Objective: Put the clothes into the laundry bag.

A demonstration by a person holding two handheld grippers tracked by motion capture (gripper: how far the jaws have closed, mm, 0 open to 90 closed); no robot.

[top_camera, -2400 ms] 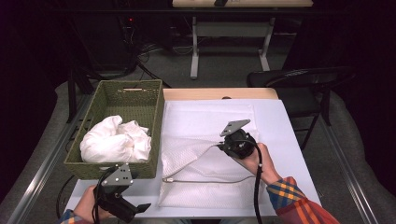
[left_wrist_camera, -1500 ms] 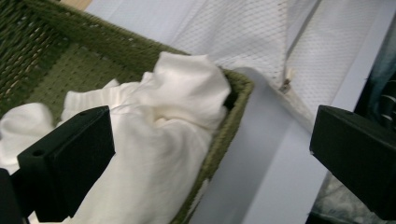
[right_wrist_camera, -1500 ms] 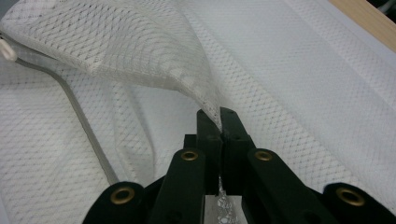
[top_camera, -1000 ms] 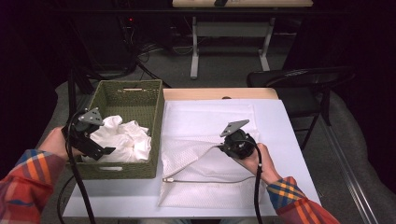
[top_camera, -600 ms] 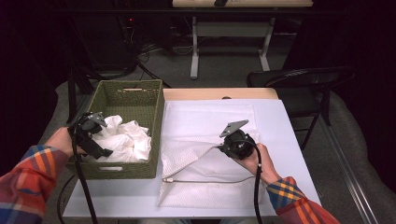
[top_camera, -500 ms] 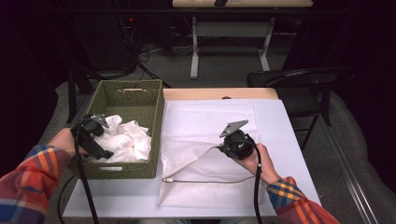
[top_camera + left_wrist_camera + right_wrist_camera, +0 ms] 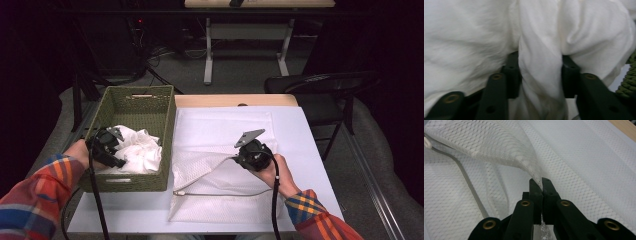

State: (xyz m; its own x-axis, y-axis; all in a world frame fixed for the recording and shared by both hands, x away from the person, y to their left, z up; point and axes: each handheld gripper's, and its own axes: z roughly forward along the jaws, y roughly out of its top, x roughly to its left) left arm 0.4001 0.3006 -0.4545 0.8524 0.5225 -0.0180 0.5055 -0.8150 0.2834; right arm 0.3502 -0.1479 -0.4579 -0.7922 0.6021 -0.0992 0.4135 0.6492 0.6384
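Note:
White cloth (image 7: 142, 150) lies bunched in a green woven basket (image 7: 140, 91) at the table's left. My left gripper (image 7: 119, 159) reaches into it from the left. Its jaws have just been closing, and the left gripper (image 7: 540, 72) now pinches a fold of that white cloth (image 7: 474, 37) between its pads. A white mesh bag (image 7: 220, 200) lies flat on the table's middle, its zipper edge (image 7: 220, 193) toward the front. My right gripper (image 7: 236, 159) is shut on the bag's upper layer. In its own view the right gripper (image 7: 541, 182) lifts a corner of the mesh (image 7: 486, 147) off the layer below.
A white mat (image 7: 225, 120) covers the tabletop under the bag. A black chair (image 7: 325, 85) stands off the table's far right corner. The basket's green wall (image 7: 627, 82) shows just right of the left jaws. A table frame and cables stand on the floor behind.
The left gripper has sunk into the basket onto the white cloth and closed its jaws on a fold. The right hand and the mesh bag have stayed put.

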